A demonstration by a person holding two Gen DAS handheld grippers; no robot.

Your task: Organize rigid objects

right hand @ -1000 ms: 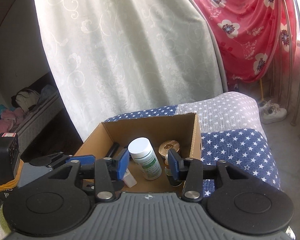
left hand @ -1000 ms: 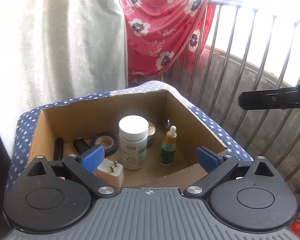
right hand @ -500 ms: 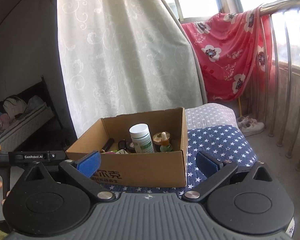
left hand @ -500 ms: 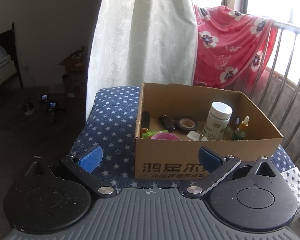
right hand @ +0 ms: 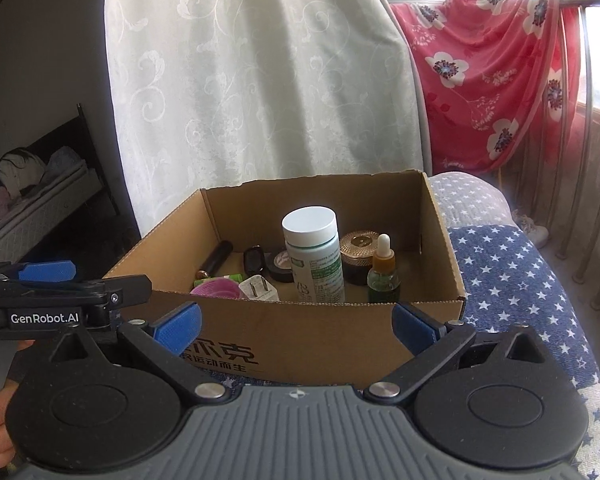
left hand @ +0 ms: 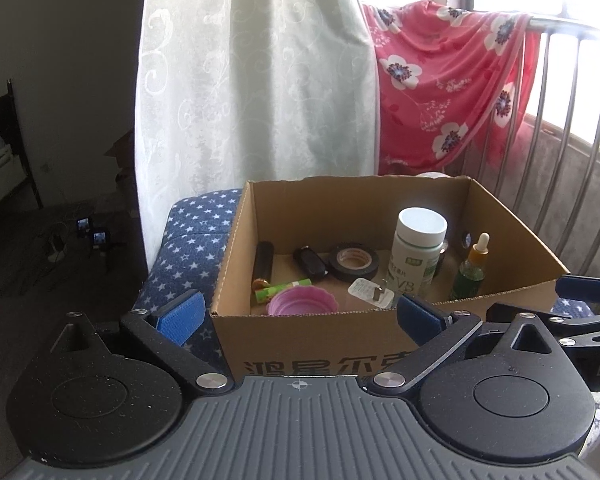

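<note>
- Cardboard box (left hand: 312, 344), corrugated, open-topped, printed front; sits on a blue star-print cushion (left hand: 188, 236).
- Inside: white-capped plastic bottle (left hand: 416, 252) upright; amber-green dropper bottle (left hand: 472, 268) upright beside it; black tape roll (left hand: 354, 261) flat; white plug adapter (left hand: 370, 292); scalloped pink lid (left hand: 302, 302); black cylinder (left hand: 263, 258).
- Ribbed gold-topped jar (right hand: 360, 254) partly hidden behind the bottles.
- Left gripper (left hand: 298, 312): jaws wide apart, blue pads bare, nothing held, in front of the box.
- Right gripper (right hand: 296, 326): jaws fully spread, empty, in front of the box.
- Box print cut off by gripper bodies.
</note>
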